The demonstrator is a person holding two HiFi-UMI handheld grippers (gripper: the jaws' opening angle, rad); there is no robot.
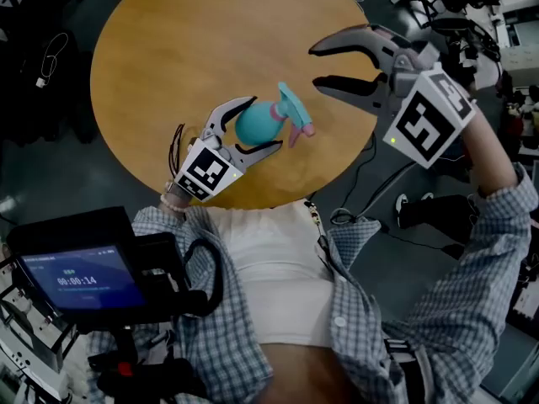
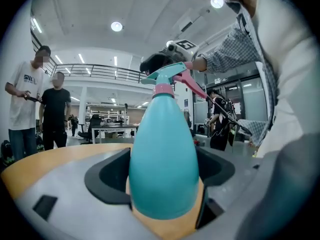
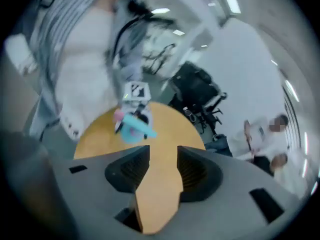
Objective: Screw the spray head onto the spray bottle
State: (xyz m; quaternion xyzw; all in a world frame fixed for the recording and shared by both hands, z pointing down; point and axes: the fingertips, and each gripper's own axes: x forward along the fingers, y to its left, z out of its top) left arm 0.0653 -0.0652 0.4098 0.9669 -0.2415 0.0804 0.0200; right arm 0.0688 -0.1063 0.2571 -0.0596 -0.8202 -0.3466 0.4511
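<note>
Basically looks assembled: teal spray bottle [image 1: 255, 124] has the spray head [image 1: 295, 112] seated on its neck, with a pink collar and pink trigger, nozzle end toward the right. Can't tell if the thread is fully tight. Bottle sits over the near edge of the round tabletop [image 1: 160, 49], lying roughly along the left jaws' direction. Whether it touches the wood is unclear.

Left gripper [image 1: 266, 123] has its jaws spread wide and pinching the fat belly of the bottle, one on each side. In the left gripper view the body fills the gap. Right gripper [image 1: 314, 66] is raised at the right, well apart from the bottle, jaws spread and empty. Through its gap only bare tabletop shows, with the bottle small and far.

Risks, my judgement:
- The body is smooth and tapered, so it may slip or spin in the left jaws if the head gets twisted more.
- A half-threaded head could sit crooked or come loose when lifted.
- The trigger sticks out and is easy to snag on a re-approach.

Position: the bottle belly is between the left jaws, with neck and head poking out past the tips toward the right gripper. The right jaws face it from a distance and are not lined up on the collar.
</note>
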